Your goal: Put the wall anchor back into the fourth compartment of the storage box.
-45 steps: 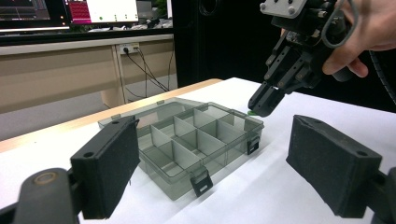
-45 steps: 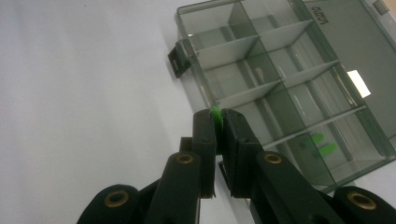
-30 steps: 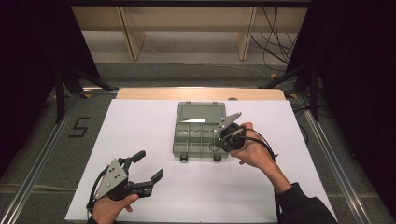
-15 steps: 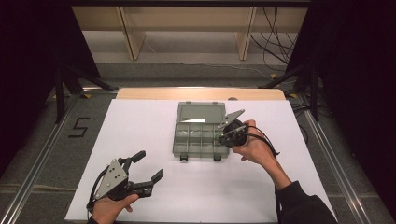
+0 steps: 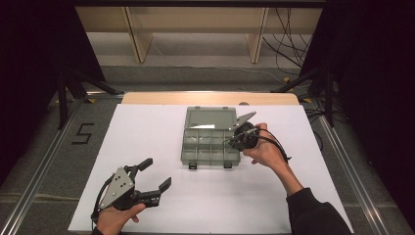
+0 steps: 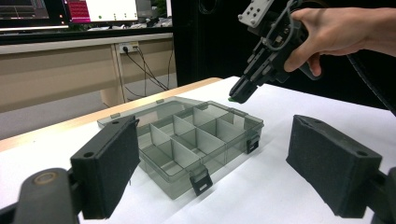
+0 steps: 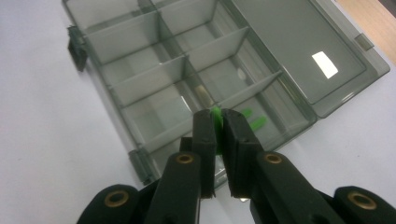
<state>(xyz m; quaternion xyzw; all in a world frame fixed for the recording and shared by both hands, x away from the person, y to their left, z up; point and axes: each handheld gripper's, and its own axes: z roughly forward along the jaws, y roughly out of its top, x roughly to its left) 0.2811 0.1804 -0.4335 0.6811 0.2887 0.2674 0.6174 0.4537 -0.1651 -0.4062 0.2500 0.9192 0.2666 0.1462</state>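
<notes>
Green piece (image 7: 216, 113): small, thin, bright green, pinched between the pressed-together jaws of the right gripper (image 7: 217, 122), held just above the near-right compartments of the organiser box (image 5: 211, 142); seen from the left gripper view as a green speck at the tip of that gripper (image 6: 232, 98). Judged to be held there for dropping into a compartment, since two more green pieces (image 7: 251, 119) already lie in the cell below. Organiser box: smoky clear plastic, divided into small cells, lid (image 5: 211, 119) folded flat open on the far side so the cells are reachable from above; two black latches (image 5: 192, 165) hang at the near edge. Left gripper (image 5: 155, 176): jaws spread wide, nothing between them, resting low at the near left of the white table cover (image 5: 147, 132), well apart from the box and out of the working path. Surroundings: wooden table edge (image 5: 210, 98) beyond the cover, cables (image 5: 288, 34) on the floor far right. Obstructions: only the upright dividers, which the piece must clear.
</notes>
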